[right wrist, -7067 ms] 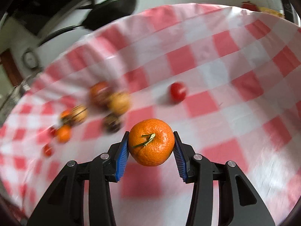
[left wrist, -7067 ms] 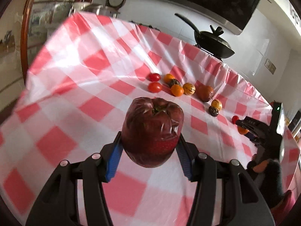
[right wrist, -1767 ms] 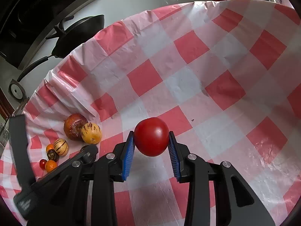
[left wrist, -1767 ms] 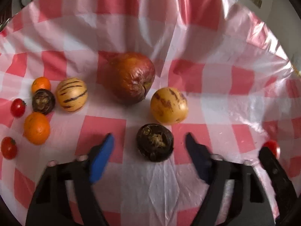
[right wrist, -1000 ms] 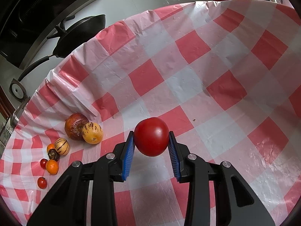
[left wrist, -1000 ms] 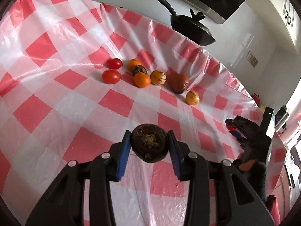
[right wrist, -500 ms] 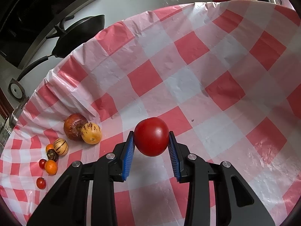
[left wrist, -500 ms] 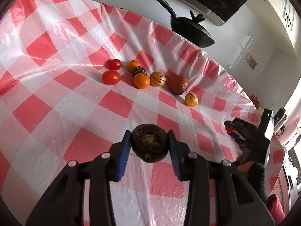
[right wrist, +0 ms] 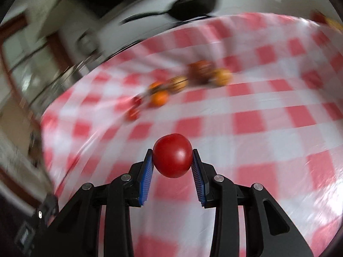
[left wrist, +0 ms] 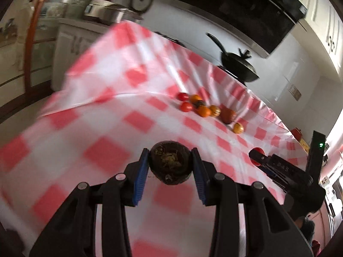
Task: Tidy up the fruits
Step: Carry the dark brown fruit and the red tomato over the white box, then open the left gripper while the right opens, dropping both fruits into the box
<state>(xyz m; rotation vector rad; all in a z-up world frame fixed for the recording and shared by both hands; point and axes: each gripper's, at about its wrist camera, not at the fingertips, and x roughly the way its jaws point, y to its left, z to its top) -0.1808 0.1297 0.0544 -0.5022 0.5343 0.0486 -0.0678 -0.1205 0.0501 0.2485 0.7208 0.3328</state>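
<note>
My left gripper is shut on a dark brown round fruit, held above the red-and-white checked tablecloth. My right gripper is shut on a red tomato; it also shows at the right of the left wrist view. A row of fruits lies far across the table: two tomatoes, oranges, a striped melon, a large brown-red fruit and a yellow fruit. The same row is blurred in the right wrist view.
A black pan stands beyond the table's far edge, under a dark range hood. A cabinet and counter items stand at the back left. The table's left edge drops off.
Both grippers have swung, blurring the views. The left one pulled back and turned left, so the fruit row looks smaller. The right one turned toward the fruit row. Both still hold their fruits.
</note>
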